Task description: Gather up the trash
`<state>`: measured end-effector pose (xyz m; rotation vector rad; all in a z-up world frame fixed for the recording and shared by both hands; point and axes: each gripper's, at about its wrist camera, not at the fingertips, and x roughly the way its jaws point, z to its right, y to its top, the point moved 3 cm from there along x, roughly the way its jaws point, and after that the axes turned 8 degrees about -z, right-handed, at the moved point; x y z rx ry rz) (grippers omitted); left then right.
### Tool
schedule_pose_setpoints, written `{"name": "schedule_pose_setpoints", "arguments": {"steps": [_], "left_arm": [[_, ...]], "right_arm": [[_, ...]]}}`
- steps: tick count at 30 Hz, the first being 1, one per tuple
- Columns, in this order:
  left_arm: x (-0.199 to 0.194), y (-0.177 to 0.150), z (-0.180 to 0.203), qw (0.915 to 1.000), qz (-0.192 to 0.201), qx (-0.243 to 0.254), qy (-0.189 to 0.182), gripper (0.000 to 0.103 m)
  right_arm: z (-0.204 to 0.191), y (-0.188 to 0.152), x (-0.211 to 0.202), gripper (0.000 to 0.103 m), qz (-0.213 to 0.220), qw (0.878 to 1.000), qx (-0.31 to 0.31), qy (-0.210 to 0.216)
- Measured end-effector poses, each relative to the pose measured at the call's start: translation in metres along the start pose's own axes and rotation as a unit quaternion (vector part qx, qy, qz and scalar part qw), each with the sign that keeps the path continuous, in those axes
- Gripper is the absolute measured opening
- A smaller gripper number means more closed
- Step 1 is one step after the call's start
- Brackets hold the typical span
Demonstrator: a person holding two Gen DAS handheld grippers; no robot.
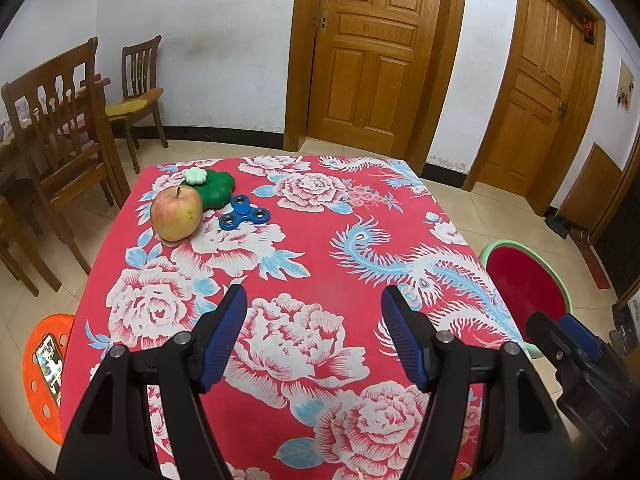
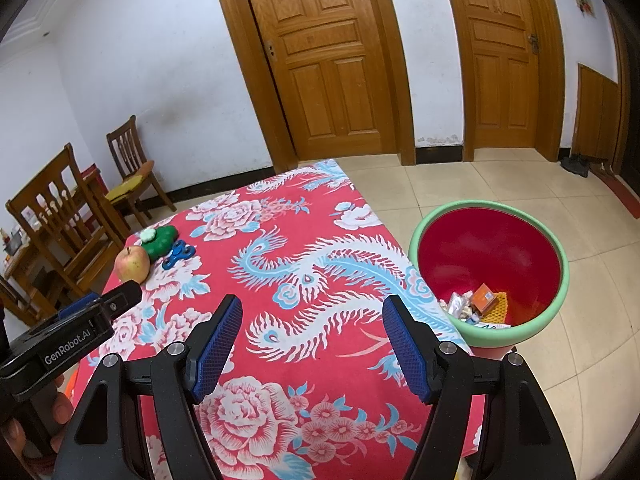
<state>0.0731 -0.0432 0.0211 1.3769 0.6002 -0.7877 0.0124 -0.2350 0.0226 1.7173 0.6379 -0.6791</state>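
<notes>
Both tools hung released above the floral tablecloth (image 1: 320, 240), gripping nothing. The left gripper (image 1: 314, 300) had the apple (image 1: 176, 213), green clover toy (image 1: 214, 188) and blue fidget spinner (image 1: 244, 213) ahead to its left. The right gripper (image 2: 312, 308) had the trash bin (image 2: 490, 276), with wrappers (image 2: 478, 304) inside, just off its right finger.

Bench (image 1: 304, 240) draped in red floral cloth. At upper left of the left wrist frame: apple (image 1: 176, 213), touching green clover-shaped toy (image 1: 214, 189), blue fidget spinner (image 1: 243, 212) just beside.
</notes>
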Motion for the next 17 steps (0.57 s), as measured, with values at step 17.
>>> {"name": "schedule_pose_setpoints", "arguments": {"steps": [17], "left_arm": [[0.0041,0.0007,-0.005,0.9999,-0.011,-0.001,0.004,0.069]], "right_arm": [[-0.0027,-0.0012,0.0021,0.074,-0.006,1.0,0.001,0.001]]}}
